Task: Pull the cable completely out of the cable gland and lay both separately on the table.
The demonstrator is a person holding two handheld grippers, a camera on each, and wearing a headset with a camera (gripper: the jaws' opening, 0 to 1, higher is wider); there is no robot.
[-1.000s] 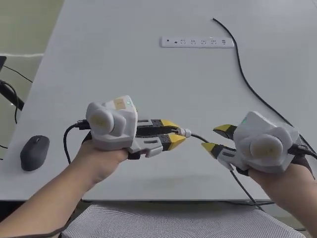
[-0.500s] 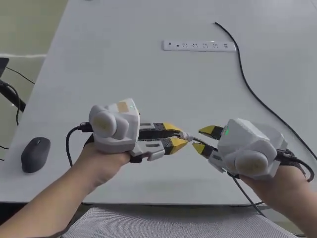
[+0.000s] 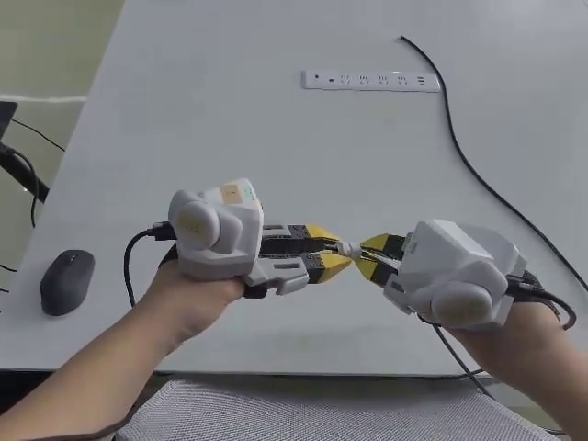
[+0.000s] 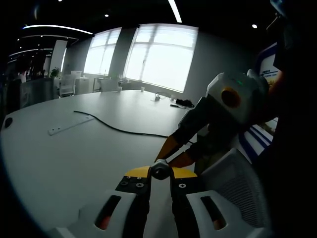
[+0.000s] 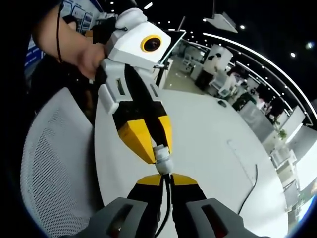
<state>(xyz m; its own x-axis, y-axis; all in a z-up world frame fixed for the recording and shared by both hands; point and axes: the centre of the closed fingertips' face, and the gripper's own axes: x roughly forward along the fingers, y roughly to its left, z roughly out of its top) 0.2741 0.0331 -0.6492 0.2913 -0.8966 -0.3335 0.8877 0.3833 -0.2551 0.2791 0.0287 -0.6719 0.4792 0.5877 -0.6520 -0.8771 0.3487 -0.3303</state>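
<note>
Left tongs [image 3: 336, 254] clenched on the cable gland [image 3: 346, 247]. Right tongs [image 3: 370, 257] clenched on the cable [image 5: 167, 196] just beside the gland. Both held above the tabletop [image 3: 276, 147], near its front edge; cable not yet withdrawn.

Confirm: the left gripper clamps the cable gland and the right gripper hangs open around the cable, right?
No: the right gripper is shut on the cable, as the right gripper view shows. The left gripper does clamp the cable gland.
</note>
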